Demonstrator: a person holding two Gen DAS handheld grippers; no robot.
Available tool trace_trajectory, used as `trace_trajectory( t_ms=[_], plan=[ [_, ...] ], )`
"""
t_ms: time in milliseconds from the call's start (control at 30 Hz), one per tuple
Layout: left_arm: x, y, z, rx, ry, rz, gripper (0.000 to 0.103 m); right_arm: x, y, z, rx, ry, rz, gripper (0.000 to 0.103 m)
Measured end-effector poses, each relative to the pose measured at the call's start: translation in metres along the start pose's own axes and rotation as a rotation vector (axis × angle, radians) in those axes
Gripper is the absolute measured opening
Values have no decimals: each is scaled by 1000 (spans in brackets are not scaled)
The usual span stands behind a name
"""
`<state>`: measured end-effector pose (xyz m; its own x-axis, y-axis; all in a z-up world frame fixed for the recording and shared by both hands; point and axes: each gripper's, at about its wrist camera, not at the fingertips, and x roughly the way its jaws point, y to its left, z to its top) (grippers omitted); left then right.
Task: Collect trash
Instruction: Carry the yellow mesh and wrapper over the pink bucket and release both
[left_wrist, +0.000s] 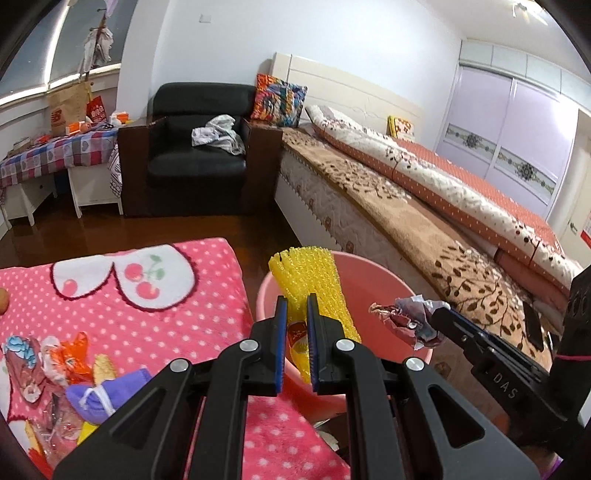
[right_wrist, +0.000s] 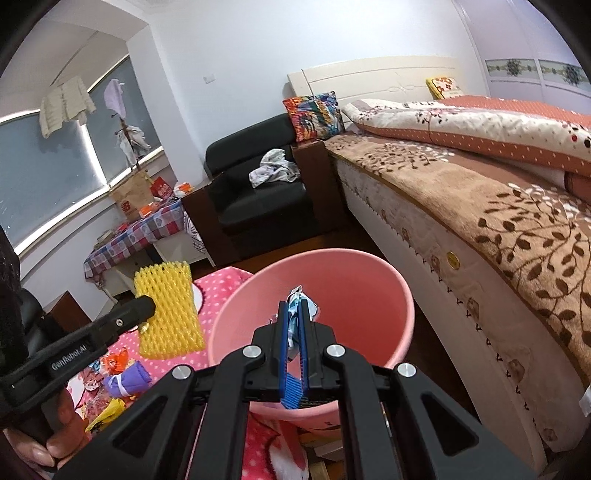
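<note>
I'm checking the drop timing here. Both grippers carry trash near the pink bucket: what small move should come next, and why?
Probably open the right gripper: it is shut on a crumpled wrapper that already hangs over the pink bucket, so it should fall in. The left gripper, shut on the yellow foam net, looks close to the rim and may need a nudge first.

Readable markings around you

Your left gripper (right_wrist: 147, 306) reads "GenRobot.AI" along its side; your right gripper (left_wrist: 439, 317) shows "DAS"; the brown paper bag (right_wrist: 131, 201) carries an "NB" logo.
</note>
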<state>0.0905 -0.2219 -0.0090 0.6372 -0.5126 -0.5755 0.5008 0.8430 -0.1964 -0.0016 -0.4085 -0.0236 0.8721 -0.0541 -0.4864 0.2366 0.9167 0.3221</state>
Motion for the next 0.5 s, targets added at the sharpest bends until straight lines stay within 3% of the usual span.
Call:
trace_trajectory(
  t_ms=[300, 500],
  plan=[
    [19, -11, -6, 24, 39, -8, 11, 9, -15, -2, 25, 21, -8, 5],
    [22, -14, -8, 16, 52, -32, 30, 12, -18, -3, 34, 28, -11, 5]
  ],
)
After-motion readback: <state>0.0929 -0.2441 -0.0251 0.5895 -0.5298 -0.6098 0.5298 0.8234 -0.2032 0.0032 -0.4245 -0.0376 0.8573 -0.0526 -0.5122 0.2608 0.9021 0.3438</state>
